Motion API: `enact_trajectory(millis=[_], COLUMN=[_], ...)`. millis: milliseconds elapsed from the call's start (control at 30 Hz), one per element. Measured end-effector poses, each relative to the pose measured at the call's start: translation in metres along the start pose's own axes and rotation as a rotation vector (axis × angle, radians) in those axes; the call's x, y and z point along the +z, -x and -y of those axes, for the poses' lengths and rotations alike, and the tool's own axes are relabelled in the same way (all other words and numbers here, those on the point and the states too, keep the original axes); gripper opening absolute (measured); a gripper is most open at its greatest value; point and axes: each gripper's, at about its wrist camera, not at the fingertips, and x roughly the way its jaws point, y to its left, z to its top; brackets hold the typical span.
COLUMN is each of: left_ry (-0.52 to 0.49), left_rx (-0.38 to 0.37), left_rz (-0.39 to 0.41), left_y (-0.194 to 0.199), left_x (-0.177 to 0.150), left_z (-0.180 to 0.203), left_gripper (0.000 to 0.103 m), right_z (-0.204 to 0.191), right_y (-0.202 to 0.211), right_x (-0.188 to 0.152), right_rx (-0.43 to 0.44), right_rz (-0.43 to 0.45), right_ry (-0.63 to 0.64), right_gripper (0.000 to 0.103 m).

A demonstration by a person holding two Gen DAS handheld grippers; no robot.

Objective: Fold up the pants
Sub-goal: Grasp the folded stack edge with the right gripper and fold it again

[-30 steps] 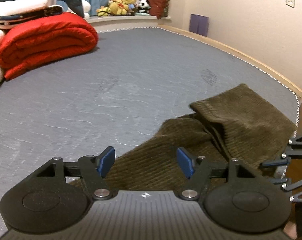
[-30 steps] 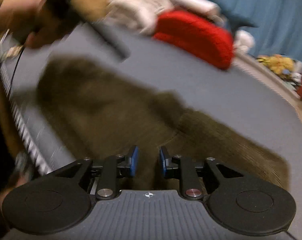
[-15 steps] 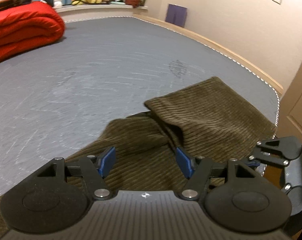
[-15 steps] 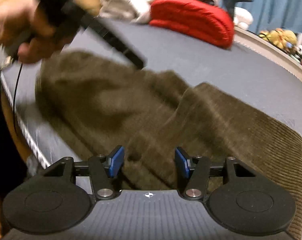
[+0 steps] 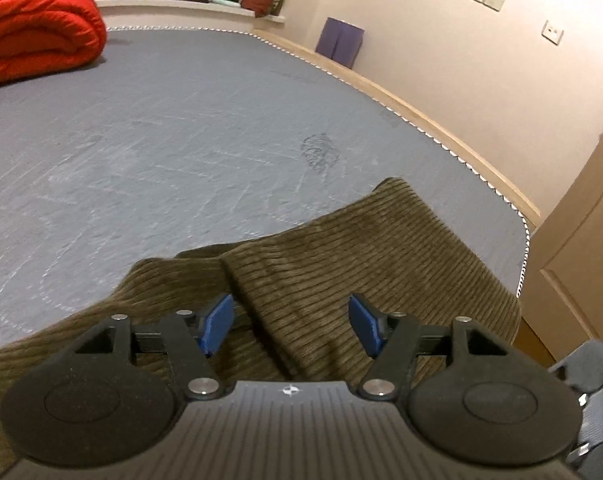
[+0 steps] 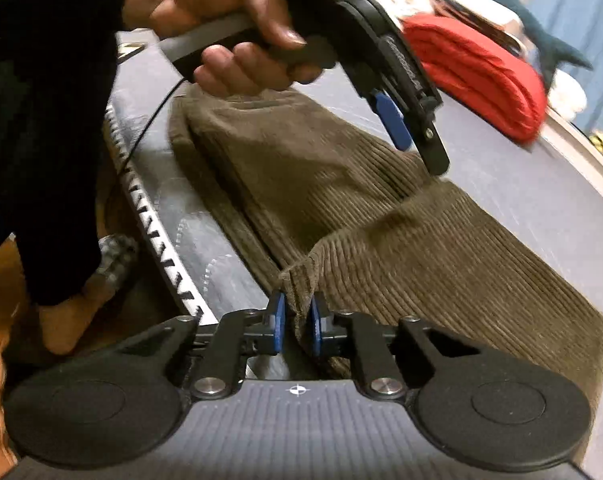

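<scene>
Olive-brown corduroy pants [image 6: 341,184] lie spread near the corner of the grey mattress [image 5: 173,128], close to its piped edge. The right gripper [image 6: 297,318] has its jaws clamped on a raised fold; the left gripper [image 5: 289,326] hovers above the fabric, jaws apart. Bare mattress stretches toward a rolled red quilt [image 5: 29,28].

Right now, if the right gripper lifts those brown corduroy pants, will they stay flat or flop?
Likely flop: the pants already tent up where the right gripper pinches them. The thick ribbed cloth probably grips well and drags rather than slides on the mattress.
</scene>
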Motion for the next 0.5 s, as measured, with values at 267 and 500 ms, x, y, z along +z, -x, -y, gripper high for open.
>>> enact_trajectory(millis=[267,500], left_ry=[-0.080,-0.097], left_rx=[0.098,0.114], left_rz=[-0.099,-0.112], left_y=[-0.035,-0.043], left_x=[-0.010,-0.014], left_z=[0.017,0.016], left_gripper=[0.057,0.057], right_z=[0.081,0.146], right_y=[0.064,0.063], right_x=[-0.002,-0.054], right_rx=[-0.177,-0.543], right_rz=[0.214,0.017], right_ry=[-0.475,-0.827], right_gripper=[0.075,0.079])
